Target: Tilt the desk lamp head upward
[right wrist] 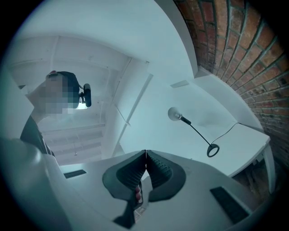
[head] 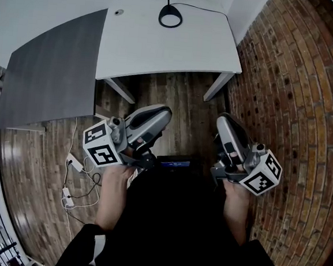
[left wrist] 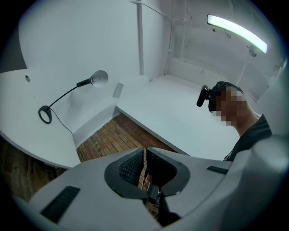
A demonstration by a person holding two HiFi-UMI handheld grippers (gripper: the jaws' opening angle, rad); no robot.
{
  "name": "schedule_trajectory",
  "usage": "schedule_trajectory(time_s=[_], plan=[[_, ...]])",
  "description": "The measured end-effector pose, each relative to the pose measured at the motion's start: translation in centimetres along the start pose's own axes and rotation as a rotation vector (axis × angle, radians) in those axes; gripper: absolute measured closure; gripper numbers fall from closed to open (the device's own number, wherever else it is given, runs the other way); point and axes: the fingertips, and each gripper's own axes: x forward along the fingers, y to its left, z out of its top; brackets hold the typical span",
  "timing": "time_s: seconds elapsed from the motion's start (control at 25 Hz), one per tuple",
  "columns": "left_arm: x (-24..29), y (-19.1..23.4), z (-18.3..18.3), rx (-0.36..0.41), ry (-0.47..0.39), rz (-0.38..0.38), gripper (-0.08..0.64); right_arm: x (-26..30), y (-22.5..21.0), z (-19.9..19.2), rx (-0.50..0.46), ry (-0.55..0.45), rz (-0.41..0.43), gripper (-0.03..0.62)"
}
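Observation:
The black desk lamp stands on the white desk [head: 162,48]; the head view shows its ring base [head: 170,17] and thin stem near the desk's far edge. In the left gripper view the ring base [left wrist: 44,114] sits at the left, with the round lamp head [left wrist: 99,77] at the stem's end. The right gripper view shows the lamp head [right wrist: 174,113] and ring base [right wrist: 212,150]. My left gripper [head: 159,113] [left wrist: 145,151] and right gripper [head: 224,118] [right wrist: 145,153] are held close to the body, well short of the desk. Both are shut on nothing; the left keeps a hairline slit.
A grey desk panel [head: 50,73] adjoins the white desk on the left. A brick wall [head: 298,83] runs along the right. Cables and power adapters [head: 72,179] lie on the wooden floor at the left. White desk legs [head: 217,86] stand ahead of the grippers.

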Motion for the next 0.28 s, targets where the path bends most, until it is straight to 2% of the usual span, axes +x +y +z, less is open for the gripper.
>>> schedule_trajectory(time_s=[0.28], plan=[[1.3, -0.2, -1.2, -0.005, 0.020, 0.008, 0.529, -1.3, -0.4, 0.6, 0.018, -0.003, 0.005, 0.578]])
